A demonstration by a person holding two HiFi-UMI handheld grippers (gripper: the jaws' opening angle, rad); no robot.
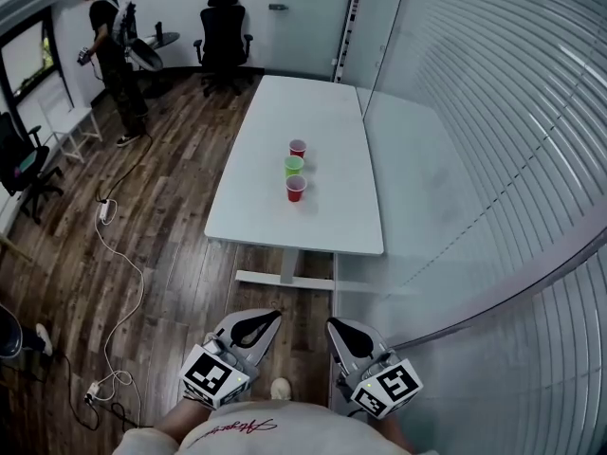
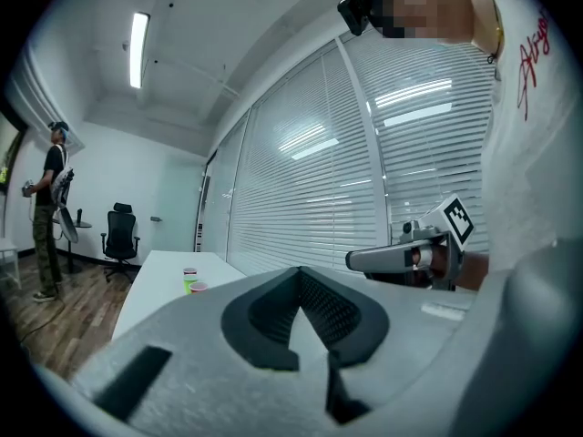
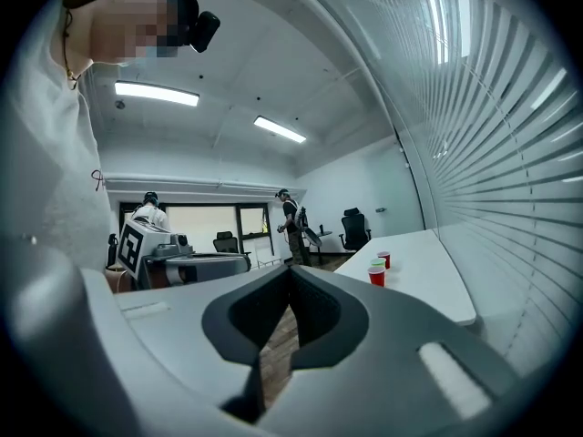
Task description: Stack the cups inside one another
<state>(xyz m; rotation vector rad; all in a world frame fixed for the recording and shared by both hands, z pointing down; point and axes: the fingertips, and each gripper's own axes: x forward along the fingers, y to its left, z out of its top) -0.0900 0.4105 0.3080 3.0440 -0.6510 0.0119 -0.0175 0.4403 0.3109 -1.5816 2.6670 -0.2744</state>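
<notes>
Three cups to nest, and not one is in reach yet. Biggest thing first: the white table (image 1: 275, 218) lies at twelve o'clock from the person, well apart from both tools, with wooden floor (image 1: 180, 245) between.

Down at the bottom of the head view, the left gripper (image 1: 271, 317) sits at seven o'clock and the right gripper (image 1: 332, 323) at five. Both are level and pointed at the table. Each gripper's own view shows its jaws pressed together with nothing between them.

Now the small stuff. The cups stand upright in a tight line running twelve to six, mouths up. The far red cup (image 1: 298, 148) is at twelve, the green cup (image 1: 294, 166) is just beside it in the middle, and the near red cup (image 1: 296, 188) is at six.

I'd call this the approach. To do it well, get square to the table's near edge and spread one pair of jaws before arriving, not over the cups. Take the near red cup first, by its wall below the rim. Squeeze lightly, since it looks like thin plastic that would buckle. Lift it clear and lower it straight down into the green cup, with the other gripper steadying that one.
</notes>
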